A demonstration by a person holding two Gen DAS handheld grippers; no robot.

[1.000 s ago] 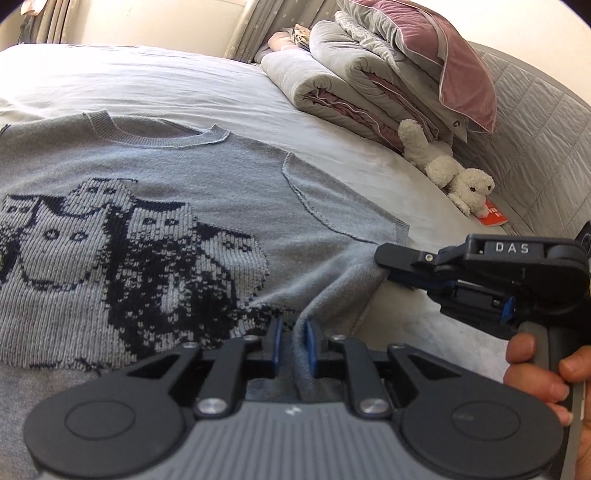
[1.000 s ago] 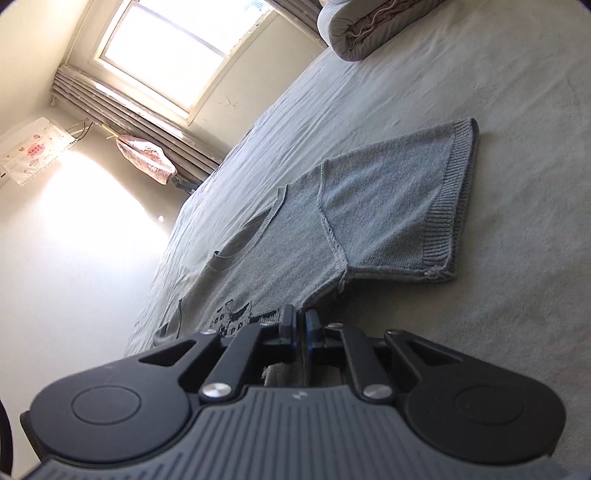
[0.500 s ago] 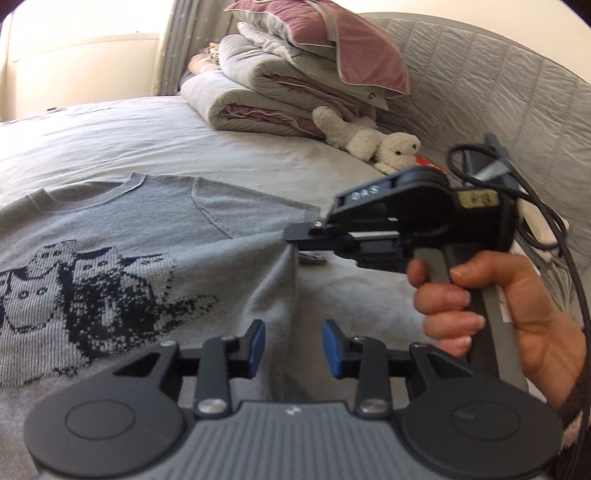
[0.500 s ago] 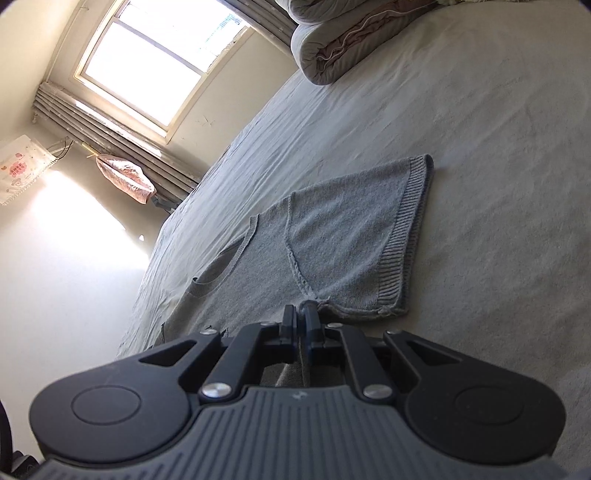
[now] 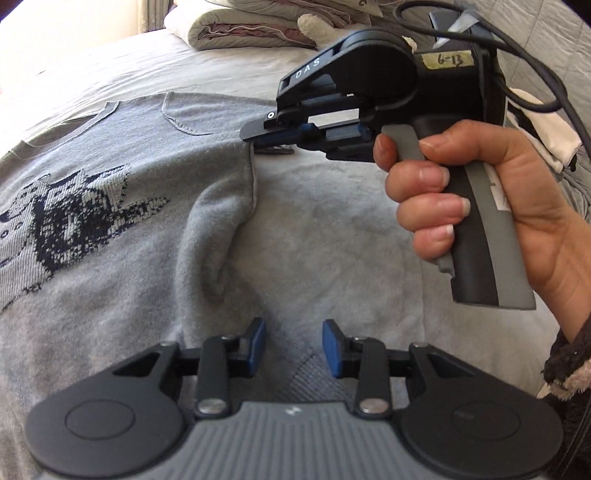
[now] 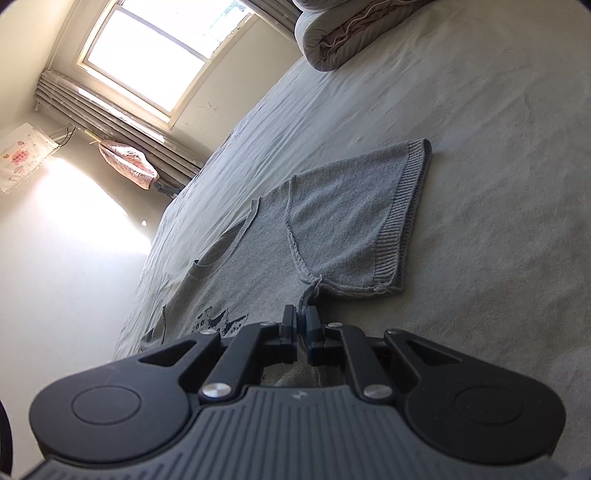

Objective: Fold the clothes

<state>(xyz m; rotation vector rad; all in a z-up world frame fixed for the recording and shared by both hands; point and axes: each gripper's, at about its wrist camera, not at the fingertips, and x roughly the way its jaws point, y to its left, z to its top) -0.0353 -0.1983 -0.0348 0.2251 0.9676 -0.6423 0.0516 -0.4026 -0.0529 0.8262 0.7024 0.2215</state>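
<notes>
On the grey bedsheet point(image 5: 351, 236) your grey knit sweater point(image 5: 110, 177) lies face up, its dark cat pattern point(image 5: 70, 221) showing and its short sleeve point(image 6: 354, 218) spread flat toward the folded quilts point(image 6: 340, 33) at the head of the bed. Your right gripper point(image 6: 301, 321) is pinched tight on the sweater's side seam just below the armpit – the fabric rises in a thin ridge between its pads, and in the left wrist view your right hand point(image 5: 480, 206) is wrapped around that tool's handle, squeezing the trigger. Your left gripper point(image 5: 293, 347) hangs over the sweater's lower side edge with a clear gap between its blue pads point(image 5: 255, 345); its jaws are closing, and the cloth lies beneath them with nothing pressed between them. A soft fold of the knit bulges up just ahead of the left pads – between the two grippers. Behind the bed, a window point(image 6: 155, 55) sits above a radiator point(image 6: 110, 118).
</notes>
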